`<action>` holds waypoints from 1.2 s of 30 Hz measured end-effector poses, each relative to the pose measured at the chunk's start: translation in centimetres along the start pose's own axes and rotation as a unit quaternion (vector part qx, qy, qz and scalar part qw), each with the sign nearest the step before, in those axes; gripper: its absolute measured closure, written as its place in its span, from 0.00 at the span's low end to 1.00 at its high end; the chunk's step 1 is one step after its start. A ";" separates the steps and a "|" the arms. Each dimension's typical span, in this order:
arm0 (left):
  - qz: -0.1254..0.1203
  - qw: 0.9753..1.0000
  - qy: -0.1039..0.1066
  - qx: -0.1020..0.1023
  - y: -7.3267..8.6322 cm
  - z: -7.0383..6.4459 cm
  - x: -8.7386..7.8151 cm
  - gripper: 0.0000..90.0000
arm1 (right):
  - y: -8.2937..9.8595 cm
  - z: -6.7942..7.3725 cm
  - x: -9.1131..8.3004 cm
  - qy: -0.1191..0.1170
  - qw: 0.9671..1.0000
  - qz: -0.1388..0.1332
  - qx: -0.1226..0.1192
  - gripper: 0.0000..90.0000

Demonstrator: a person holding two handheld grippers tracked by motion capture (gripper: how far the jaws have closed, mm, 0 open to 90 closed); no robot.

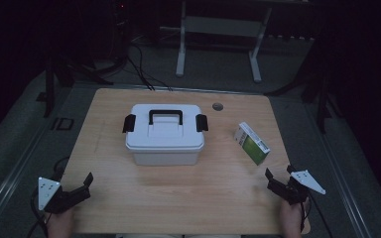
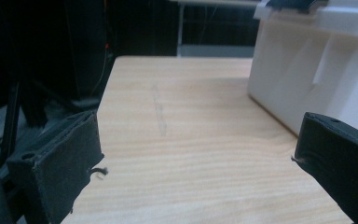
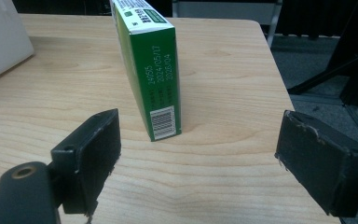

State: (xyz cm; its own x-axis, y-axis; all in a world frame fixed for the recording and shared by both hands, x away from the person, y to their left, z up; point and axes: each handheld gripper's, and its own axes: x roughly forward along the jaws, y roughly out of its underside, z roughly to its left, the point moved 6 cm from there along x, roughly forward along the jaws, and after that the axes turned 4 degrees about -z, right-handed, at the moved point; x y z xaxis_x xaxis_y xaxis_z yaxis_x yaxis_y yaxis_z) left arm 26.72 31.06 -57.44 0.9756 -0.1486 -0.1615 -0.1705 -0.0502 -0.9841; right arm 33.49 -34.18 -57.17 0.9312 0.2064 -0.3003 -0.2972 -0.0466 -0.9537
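Your right gripper (image 1: 278,178) sits at the table's (image 1: 218,198) near right corner, jaws wide apart and empty. The green box (image 1: 252,143) stands on the table just ahead of it, near the right edge; in the right gripper view the box (image 3: 154,70) lies between the lines of the two jaws but beyond their tips, untouched, barcode end toward you. Nothing stands between the jaws and the box.

Your left gripper (image 1: 82,184) rests at the near left corner, jaws also apart and holding nothing. The white bin (image 1: 164,135) with its black handle occupies the table's middle, lid on and side latches apparently closed, though the dim light makes that hard to confirm. A small grommet (image 1: 218,106) sits near the far edge.
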 end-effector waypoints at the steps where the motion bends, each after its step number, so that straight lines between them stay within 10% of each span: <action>1: 0.003 1.000 0.003 -0.009 0.0 0.1 0.0 0.00 | -0.1 0.0 0.0 0.000 1.000 -0.002 -0.001 0.15; 9: 0.000 1.000 0.018 -0.023 -0.6 0.0 -0.2 0.00 | -1.2 0.3 -0.7 0.001 1.000 -0.015 0.007 0.15; 18: 0.008 0.998 0.055 -0.026 -1.5 -1.2 0.2 0.00 | -3.7 4.2 -1.3 -0.066 0.997 -0.040 -0.021 0.13; 36: 0.035 0.994 0.104 -0.013 -2.3 -3.3 2.3 0.16 | -5.4 9.0 0.9 -0.149 0.986 -0.036 -0.065 0.43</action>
State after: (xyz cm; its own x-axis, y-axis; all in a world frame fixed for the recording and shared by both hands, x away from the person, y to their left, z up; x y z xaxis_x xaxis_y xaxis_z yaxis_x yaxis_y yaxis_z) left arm 28.88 27.60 -55.31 0.9121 -0.3530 -0.2088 -0.2437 -0.0570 -0.9682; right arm 34.07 -24.95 -52.13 0.8404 0.4903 -0.2312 -0.1851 -0.1413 -0.9725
